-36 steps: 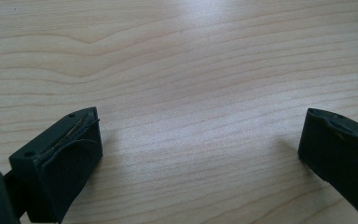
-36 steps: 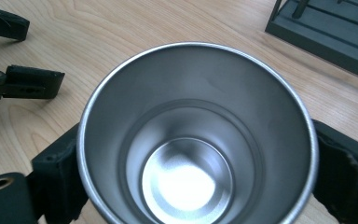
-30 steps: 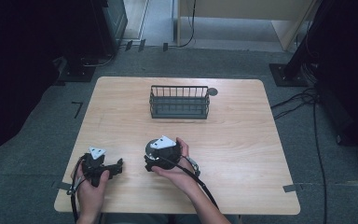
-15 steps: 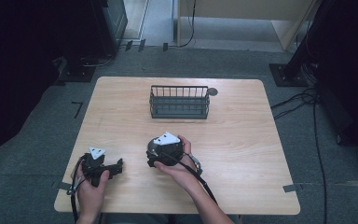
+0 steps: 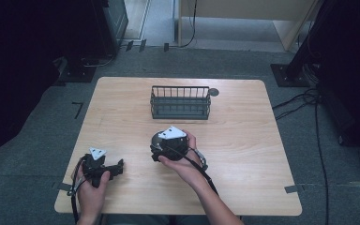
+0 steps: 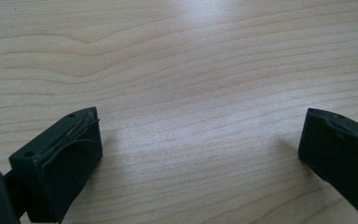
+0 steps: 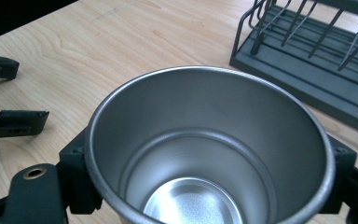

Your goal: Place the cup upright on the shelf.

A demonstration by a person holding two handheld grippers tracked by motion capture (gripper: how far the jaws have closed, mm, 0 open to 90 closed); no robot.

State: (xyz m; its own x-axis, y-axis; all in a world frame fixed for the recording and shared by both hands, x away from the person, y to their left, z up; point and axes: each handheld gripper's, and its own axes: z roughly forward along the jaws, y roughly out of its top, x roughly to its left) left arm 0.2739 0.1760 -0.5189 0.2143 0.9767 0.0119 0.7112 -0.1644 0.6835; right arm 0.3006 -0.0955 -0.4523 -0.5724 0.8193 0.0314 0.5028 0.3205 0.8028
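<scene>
Steel cup [image 7: 209,149] clamped upright between right claw [image 7: 205,186] jaws, wire rack [image 7: 317,51] beyond, left claw [image 6: 200,154] apart over bare tabletop [image 6: 191,56]

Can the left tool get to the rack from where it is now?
Probably yes. The left tool is open and holds nothing, and bare table lies between it and the rack. The right tool, shut on the cup, sits off to the side of that path.

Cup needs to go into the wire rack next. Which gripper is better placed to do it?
Right. The right gripper already clamps the steel cup, with the rack just ahead of it. The left gripper is open, empty and farther from the rack.
</scene>
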